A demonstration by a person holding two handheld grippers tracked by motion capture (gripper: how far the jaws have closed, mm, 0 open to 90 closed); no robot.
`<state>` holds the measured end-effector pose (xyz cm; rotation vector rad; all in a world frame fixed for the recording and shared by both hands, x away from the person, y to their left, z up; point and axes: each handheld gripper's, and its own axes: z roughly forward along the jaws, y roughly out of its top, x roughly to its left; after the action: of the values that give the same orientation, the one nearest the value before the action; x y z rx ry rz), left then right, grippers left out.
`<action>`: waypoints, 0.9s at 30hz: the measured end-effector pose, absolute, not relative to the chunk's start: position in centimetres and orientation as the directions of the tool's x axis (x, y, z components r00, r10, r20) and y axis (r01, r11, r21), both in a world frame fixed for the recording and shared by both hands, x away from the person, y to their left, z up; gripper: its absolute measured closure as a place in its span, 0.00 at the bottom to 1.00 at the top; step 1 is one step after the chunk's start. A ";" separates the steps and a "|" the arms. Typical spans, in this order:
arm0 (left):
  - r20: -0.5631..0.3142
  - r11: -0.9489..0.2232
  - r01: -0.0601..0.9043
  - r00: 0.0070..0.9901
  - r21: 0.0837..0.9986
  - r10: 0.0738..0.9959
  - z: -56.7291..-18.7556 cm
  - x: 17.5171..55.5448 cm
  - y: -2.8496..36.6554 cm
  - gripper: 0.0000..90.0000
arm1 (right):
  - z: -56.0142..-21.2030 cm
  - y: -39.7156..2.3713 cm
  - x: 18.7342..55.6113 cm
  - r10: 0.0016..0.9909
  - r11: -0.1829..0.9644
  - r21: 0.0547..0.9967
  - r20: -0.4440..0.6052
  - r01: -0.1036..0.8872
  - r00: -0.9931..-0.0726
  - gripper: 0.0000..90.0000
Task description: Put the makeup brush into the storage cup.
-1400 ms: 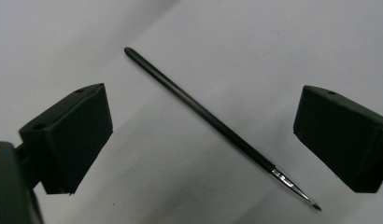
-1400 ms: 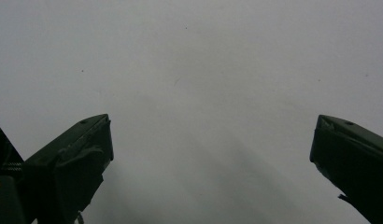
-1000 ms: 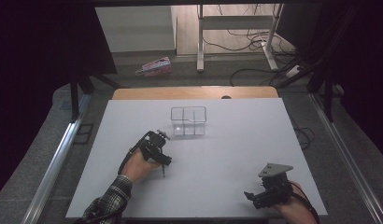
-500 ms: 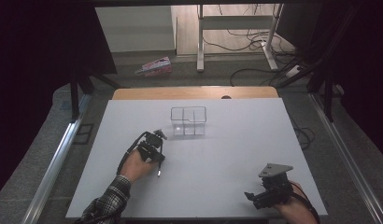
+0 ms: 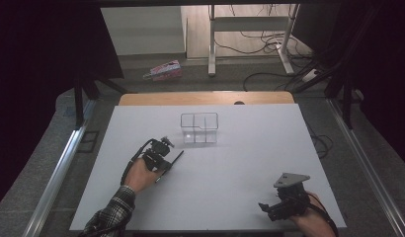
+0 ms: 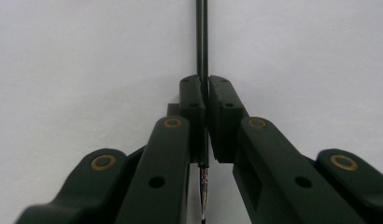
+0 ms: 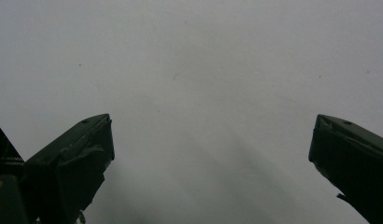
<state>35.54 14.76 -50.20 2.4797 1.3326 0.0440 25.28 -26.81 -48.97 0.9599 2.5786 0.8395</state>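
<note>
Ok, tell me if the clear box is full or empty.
Empty: the clear box shows bare compartments in the high view, and the pen is clamped in the left gripper.

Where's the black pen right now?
In the high view the black pen lies left of centre on the white table, clamped in the left gripper, nearer the person than the clear divided box.

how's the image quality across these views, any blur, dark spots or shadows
High view: the white table is evenly lit, the surroundings fall into near-black, and the clear plastic divided box casts only a faint shadow. Left gripper view: the thin black pen is sharp, but the nearest parts of the jaws are soft. Right gripper view: dim and greyish, with soft diagonal shadows on the table and blurred jaws.
</note>
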 end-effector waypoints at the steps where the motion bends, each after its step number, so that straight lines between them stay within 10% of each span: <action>1: -0.132 -0.515 0.798 0.574 0.314 0.808 -49.8 35.4 14.8 0.95 | -48.9 -26.8 25.3 0.663 0.613 0.603 -0.041 0.510 -0.748 0.00; 27: -0.170 -0.540 0.667 0.696 0.513 0.698 -46.7 30.9 15.5 0.95 | -48.6 -27.0 25.3 0.669 0.591 0.633 -0.037 0.501 -0.742 0.01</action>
<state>30.85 15.55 -46.74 2.3512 1.0431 0.0730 25.29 -27.04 -48.59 0.9604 2.5503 0.8896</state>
